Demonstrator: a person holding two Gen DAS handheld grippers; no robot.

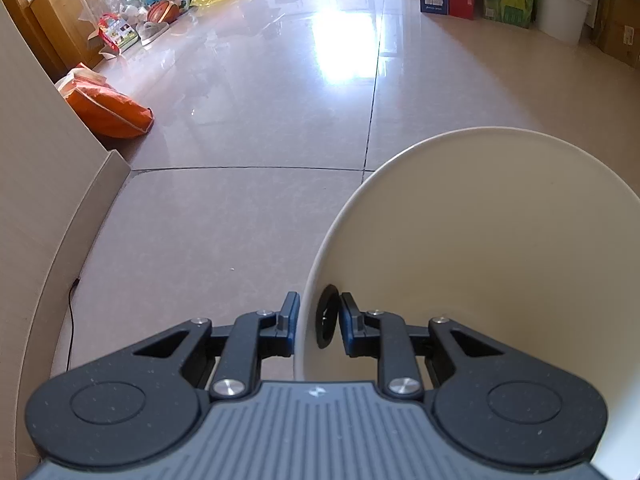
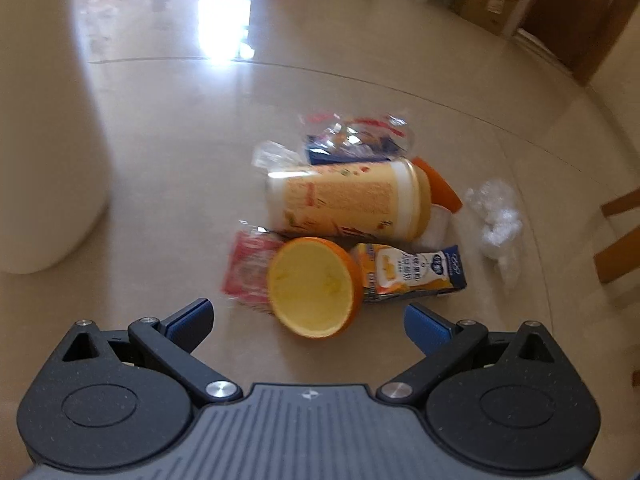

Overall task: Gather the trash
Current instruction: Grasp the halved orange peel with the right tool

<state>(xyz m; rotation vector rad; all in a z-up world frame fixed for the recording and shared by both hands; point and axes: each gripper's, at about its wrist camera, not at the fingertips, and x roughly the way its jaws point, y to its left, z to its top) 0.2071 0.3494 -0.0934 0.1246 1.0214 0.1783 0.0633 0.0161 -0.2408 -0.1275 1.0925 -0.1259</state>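
- While clamped on the wall of a cream waste bin (image 1: 480, 240), with one pad outside and one inside by a round black fitting, left hand-held gripper (image 1: 319, 322) nearly closed, holding the bin tilted above the tiled floor (image 1: 240, 208).
- Spread to full width and empty, right hand-held gripper (image 2: 308, 322) poised just short of a hollowed orange half (image 2: 316, 288), first in line among the litter.
- Piled on the floor behind it: a yellow lidded canister (image 2: 348, 200) on its side, a small juice carton (image 2: 412, 272), a red wrapper (image 2: 246, 272), a clear snack bag (image 2: 352, 136) and, slightly apart, crumpled clear plastic (image 2: 496, 220).
- Likely hazard: rounded, slick peel squirting out of the jaws if pinched across its curve rather than over the rim.
- Second risk: a low approach nudging the peel into the canister and setting it rolling.
- Also possible: thin bin wall slipping from so narrow a pinch once weight is added.
- Blur in the right view: exact gap between pads and peel hard to judge.
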